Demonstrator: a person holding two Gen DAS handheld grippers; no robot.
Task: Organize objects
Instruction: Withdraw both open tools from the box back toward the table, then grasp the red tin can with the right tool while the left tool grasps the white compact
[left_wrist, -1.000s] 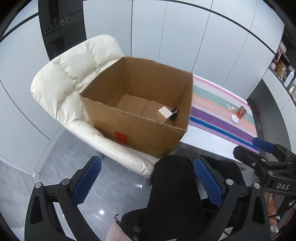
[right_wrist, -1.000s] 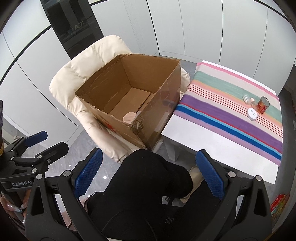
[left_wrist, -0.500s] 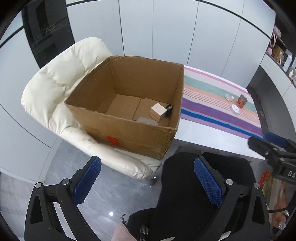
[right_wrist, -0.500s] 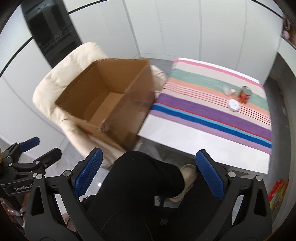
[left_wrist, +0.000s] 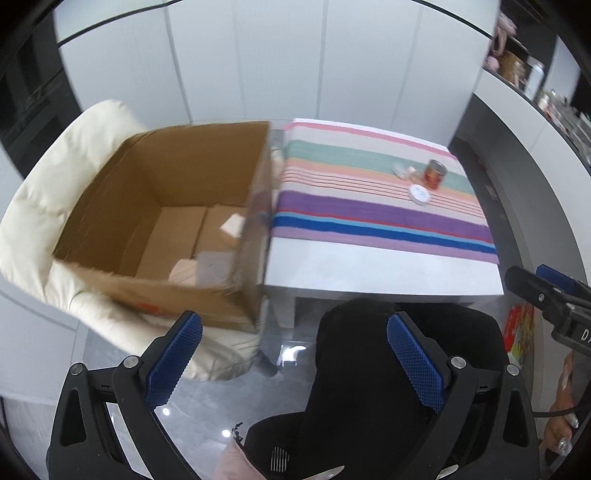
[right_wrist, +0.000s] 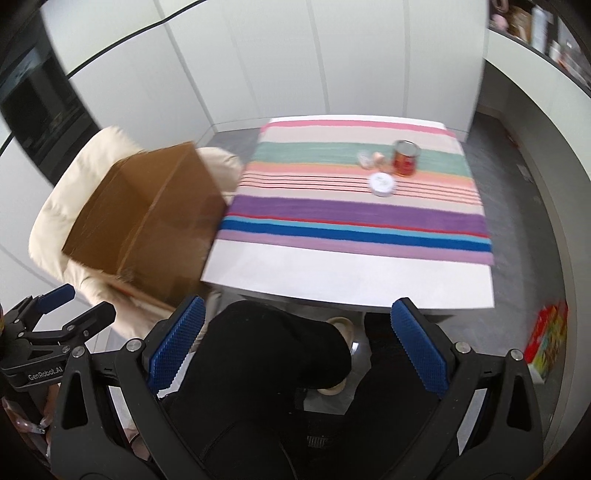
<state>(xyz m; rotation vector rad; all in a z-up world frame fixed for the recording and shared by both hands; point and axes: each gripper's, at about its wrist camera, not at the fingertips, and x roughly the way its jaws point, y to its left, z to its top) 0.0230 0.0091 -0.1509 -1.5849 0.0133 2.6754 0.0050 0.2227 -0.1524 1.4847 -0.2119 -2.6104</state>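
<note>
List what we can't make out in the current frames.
- Cardboard box contents: hidden by its near walls in the right wrist view; motion-blurred in the left wrist view.
- Two small items beside the red can: too small and blurred to identify.
- White round lid: label unreadable.
- Shelf clutter: cut by the fisheye edge.

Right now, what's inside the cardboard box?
In the box: a small tan carton, a grey flat item and a pale pinkish item, blurred. The near wall hides the rest of the floor.
</note>
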